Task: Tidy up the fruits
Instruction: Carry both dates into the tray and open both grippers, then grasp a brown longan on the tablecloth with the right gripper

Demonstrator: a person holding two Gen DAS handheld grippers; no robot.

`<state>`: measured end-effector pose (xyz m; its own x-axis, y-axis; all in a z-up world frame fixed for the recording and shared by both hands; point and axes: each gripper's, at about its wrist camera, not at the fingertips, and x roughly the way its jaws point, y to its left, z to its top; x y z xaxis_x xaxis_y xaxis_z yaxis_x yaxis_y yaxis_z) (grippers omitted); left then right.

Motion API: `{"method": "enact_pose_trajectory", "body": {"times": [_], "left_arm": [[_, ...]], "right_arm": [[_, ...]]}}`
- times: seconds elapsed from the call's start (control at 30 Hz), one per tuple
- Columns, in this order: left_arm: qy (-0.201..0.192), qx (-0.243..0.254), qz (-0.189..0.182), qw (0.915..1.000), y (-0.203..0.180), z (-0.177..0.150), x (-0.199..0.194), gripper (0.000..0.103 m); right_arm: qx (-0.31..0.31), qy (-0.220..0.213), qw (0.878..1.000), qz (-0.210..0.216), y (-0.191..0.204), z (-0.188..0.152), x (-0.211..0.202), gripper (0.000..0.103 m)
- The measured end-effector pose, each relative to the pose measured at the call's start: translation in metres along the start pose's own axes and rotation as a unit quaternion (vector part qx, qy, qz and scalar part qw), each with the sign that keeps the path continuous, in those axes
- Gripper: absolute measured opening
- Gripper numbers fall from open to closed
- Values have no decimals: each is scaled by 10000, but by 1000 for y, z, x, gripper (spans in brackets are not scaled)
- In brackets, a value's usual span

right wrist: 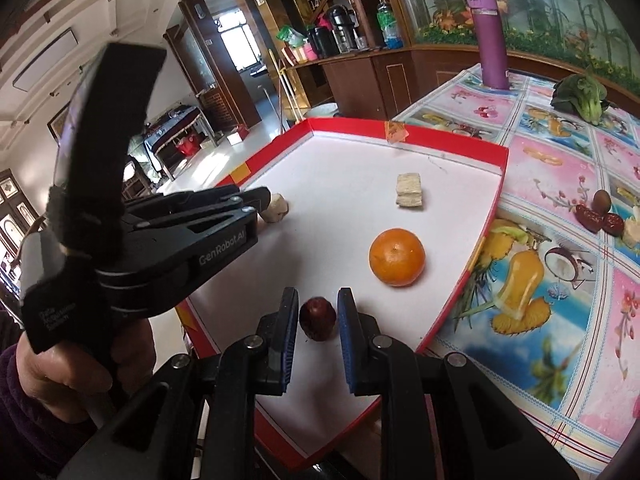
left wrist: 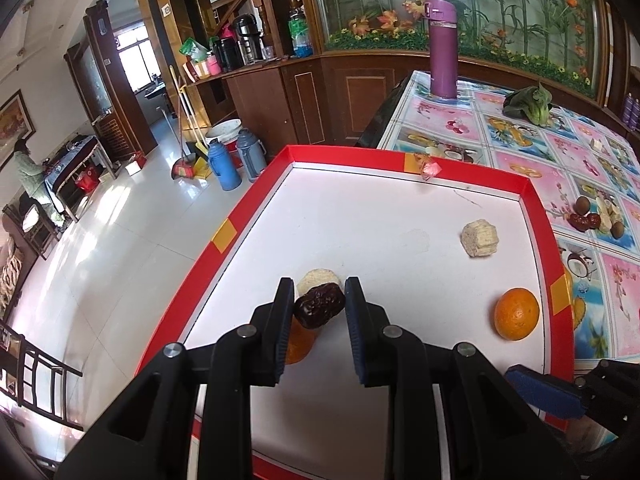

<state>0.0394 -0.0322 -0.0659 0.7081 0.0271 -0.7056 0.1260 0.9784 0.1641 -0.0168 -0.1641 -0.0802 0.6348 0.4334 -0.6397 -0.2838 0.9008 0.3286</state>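
Dates in both tongs: dark date (left wrist: 320, 308) pinched between the pads of left tongs (left wrist: 319, 300), held above a half-hidden orange (left wrist: 298, 346) and pale chunk (left wrist: 318, 278) near the tray's (left wrist: 360, 208) left edge. Red date (right wrist: 318, 318) between the pads of right tongs (right wrist: 318, 312) at the near corner, gripped or merely bracketed, impossible to tell. Likely slips: a date squirting from a shallow pinch and rolling over the low rim, or knocking the second orange (left wrist: 516, 313) into a roll.

"GenRobot.AI" in pale letters on the black side of the left claw (right wrist: 240, 200), seen from the right wrist view. Small print lower on its handle, too blurred to read. No other legible text.
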Motion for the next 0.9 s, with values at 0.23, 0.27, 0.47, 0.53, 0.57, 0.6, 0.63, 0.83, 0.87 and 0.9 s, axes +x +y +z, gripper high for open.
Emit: {"method": "enact_pose_trajectory", "body": {"times": [0.23,0.27,0.47,0.53,0.57,0.6,0.63,0.83,0.87,0.9], "left_arm": [[-136,-43,224,9996,1,1,-7,61],[-138,-44,236,9996,1,2,-7,62],[-140,25,226,9996,-5,3,-11,64],[-154,75,233,9996,-9,3,-12,65],[-152,95,226,9996,-11,4,-13,66],[-149,113,219,9996,-13,4,-14,66],[-160,123,222,9996,-15,5,-15,67],[-237,338,144,9990,-34,8,-26,69],[-246,383,91,9989,-39,9,-28,69],[-253,446,-4,9987,-45,10,-31,70]], "right_arm": [[288,-322,9991,32,-16,1,-20,35],[333,-349,9988,12,-20,1,-22,35],[558,-464,9972,-168,-42,-6,-37,35],[653,-520,9963,-202,-50,-9,-45,35],[695,-550,9958,-227,-54,-10,-48,35],[734,-588,9952,-259,-58,-11,-53,35],[769,-625,9946,-302,-62,-13,-57,35],[1034,-805,9894,-628,-88,-28,-87,35],[1105,-834,9879,-697,-95,-31,-93,35],[1168,-867,9861,-804,-102,-36,-101,35]]}}
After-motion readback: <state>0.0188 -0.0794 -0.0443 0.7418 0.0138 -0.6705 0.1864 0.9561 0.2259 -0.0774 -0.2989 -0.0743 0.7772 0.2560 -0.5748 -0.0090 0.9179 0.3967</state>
